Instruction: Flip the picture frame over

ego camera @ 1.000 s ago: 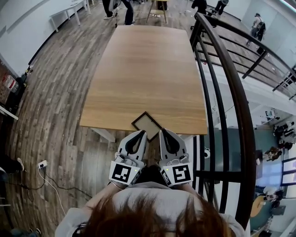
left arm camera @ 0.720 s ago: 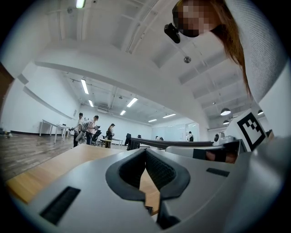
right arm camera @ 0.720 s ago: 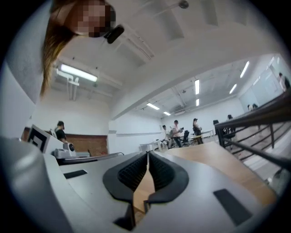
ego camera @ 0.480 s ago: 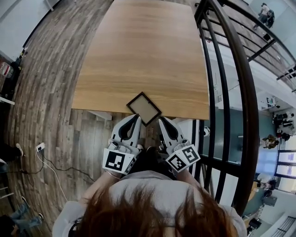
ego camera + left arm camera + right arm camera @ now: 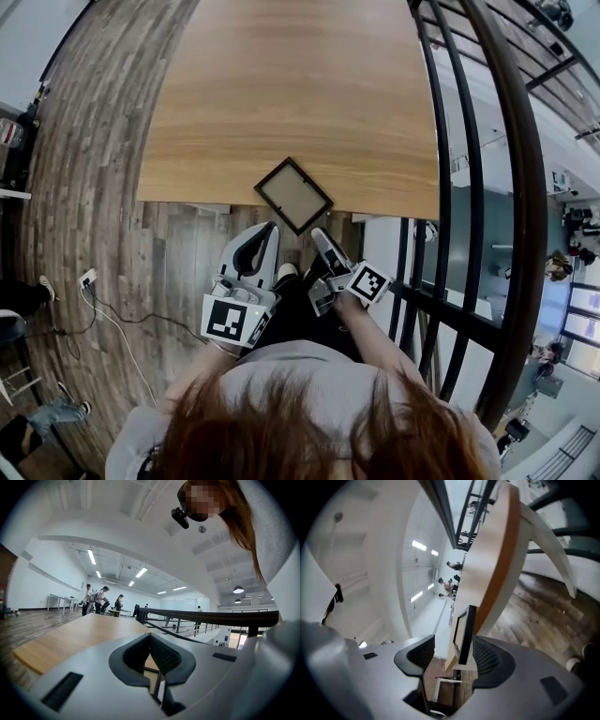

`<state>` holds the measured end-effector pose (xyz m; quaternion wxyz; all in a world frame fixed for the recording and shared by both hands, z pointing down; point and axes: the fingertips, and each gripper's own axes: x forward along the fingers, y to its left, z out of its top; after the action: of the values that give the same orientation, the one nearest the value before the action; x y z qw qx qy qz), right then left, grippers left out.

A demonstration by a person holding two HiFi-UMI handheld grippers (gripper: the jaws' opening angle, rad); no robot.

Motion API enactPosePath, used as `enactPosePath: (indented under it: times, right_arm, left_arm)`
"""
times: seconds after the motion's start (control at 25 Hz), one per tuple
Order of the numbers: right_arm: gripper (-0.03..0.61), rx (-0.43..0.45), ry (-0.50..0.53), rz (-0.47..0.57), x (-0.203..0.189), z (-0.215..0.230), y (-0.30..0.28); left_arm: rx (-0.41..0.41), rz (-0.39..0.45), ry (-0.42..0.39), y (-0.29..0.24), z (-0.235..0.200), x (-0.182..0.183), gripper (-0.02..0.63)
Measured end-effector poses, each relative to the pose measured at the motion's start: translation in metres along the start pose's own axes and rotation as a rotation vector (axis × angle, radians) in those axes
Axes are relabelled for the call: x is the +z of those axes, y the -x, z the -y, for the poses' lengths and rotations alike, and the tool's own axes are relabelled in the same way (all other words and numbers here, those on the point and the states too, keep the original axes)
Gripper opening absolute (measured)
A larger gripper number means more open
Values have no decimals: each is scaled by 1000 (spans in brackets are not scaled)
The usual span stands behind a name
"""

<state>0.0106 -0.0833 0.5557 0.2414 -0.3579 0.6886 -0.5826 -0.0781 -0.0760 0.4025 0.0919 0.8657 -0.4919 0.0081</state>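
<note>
Picture frame (image 5: pixel 293 194) corner sits between right gripper's (image 5: pixel 453 640) just-opened fingers; left gripper's (image 5: pixel 150 635) fingers closed.

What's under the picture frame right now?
Wooden table under most of the picture frame; its near corner juts past the table edge over the floor. The frame's downward face and the tabletop beneath it are covered.

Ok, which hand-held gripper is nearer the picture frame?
Right. The right hand-held gripper, whose jaws have just been opening, has the picture frame corner between them; the left hand-held gripper is just short of it.
</note>
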Motion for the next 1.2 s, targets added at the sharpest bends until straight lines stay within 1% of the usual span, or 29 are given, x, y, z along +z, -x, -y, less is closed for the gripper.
enactPosePath:
  times: [0.08,0.16,0.36,0.52,0.64,0.68,0.72,0.76,1.04,1.2]
  right_arm:
    - [238,22,-88,26,2,10,-9]
    - [238,20,-133,43,5,21,-18]
    - [236,48,-164,14,8,27,-38]
    - [236,80,-224,21,9,25,-50]
    - [226,98,-241,14,6,24,-51]
    - [181,97,-247,11,5,24,-51]
    - [112,88,-248,12,5,25,-51]
    - [84,80,-246,15,5,26,-51]
    - [83,76,-248,20,3,22,-46]
    - [83,60,-246,54,6,19,-39]
  left_arm:
    - [1,-14,4,0,-1,-5,6]
    - [7,-32,8,1,-4,-10,6]
    - [20,-52,11,1,-12,-16,6]
    - [34,-59,17,1,-19,-19,6]
    - [38,-59,18,1,-22,-19,6]
    - [39,-61,18,0,-23,-19,6]
    - [40,-62,19,0,-24,-19,6]
    - [40,-64,19,-1,-24,-19,6]
    - [31,-72,14,-3,-21,-22,6]
    - [24,-68,12,-6,-19,-19,6]
